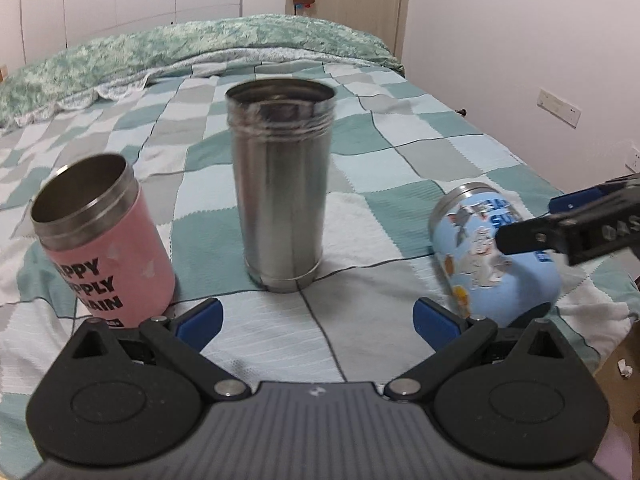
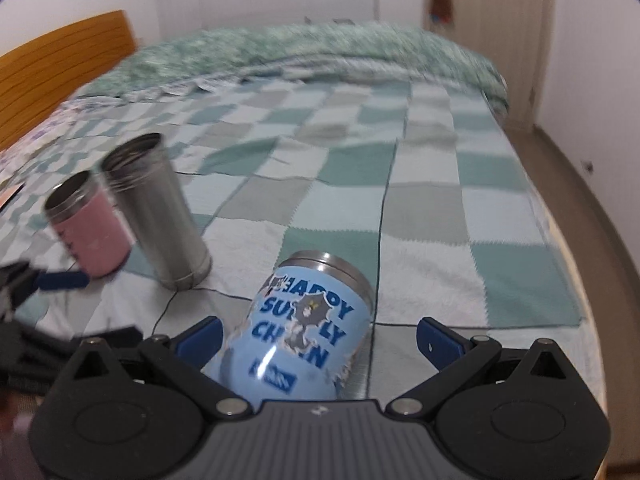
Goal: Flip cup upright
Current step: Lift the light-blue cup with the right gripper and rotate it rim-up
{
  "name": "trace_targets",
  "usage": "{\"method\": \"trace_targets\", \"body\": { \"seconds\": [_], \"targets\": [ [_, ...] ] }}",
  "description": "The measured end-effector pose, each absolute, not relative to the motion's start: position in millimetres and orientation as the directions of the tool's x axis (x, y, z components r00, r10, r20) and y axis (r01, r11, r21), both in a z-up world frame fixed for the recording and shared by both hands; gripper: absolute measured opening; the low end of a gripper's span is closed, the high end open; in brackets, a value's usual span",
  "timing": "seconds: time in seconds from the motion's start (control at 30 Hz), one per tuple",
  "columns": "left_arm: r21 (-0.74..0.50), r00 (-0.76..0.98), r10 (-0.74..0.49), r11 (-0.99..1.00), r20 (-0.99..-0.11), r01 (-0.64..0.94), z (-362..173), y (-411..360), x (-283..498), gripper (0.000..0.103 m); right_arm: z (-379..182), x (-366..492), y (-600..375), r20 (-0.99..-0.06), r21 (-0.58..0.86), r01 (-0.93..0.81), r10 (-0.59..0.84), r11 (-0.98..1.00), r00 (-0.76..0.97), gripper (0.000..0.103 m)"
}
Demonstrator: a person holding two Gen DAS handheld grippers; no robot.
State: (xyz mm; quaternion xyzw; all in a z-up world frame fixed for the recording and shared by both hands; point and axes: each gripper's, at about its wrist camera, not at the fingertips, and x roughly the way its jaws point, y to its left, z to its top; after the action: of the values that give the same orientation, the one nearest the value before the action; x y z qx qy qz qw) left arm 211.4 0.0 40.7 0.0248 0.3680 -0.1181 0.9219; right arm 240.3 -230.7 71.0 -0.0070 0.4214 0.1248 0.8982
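The blue cup lies tilted on its side on the bed, on the checked green-and-white quilt, with its steel rim pointing away from the right wrist camera and its printed side facing up. In the right wrist view the cup sits between the spread fingers of the right tongs; the left blue pad is just beside the cup wall, and whether it touches cannot be told, while the right blue pad stands clear of it. The right tongs are wide open and grip nothing. In the left wrist view the same cup appears at the right, with the right tongs reaching in across its body. The left tongs are also wide open and hold nothing, hovering above the quilt. Ahead of them a plain steel cup stands upright with its mouth up. To its left a pink cup with black lettering stands mouth up, leaning slightly. A fluffy green blanket lies along the far end of the bed.
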Motion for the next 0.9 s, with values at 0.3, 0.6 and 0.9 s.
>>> {"method": "trace_targets", "body": {
  "seconds": [0.3,0.6,0.9],
  "targets": [
    [-0.067,0.691,-0.22,0.968,-0.689,0.241,23,18,230,0.103,33,301,-221,-0.881,0.196,-0.022,0.186,0.98,0.435,0.103],
    [-0.104,0.69,-0.238,0.968,-0.683,0.23,20,29,237,0.103,20,331,-221,-0.908,0.243,0.026,0.218,0.97,0.359,0.084],
    [-0.117,0.708,-0.24,0.969,-0.664,0.219,32,36,225,0.103,44,299,-215,-0.83,0.259,-0.112,0.28,0.959,0.483,0.083]
  ]
}}
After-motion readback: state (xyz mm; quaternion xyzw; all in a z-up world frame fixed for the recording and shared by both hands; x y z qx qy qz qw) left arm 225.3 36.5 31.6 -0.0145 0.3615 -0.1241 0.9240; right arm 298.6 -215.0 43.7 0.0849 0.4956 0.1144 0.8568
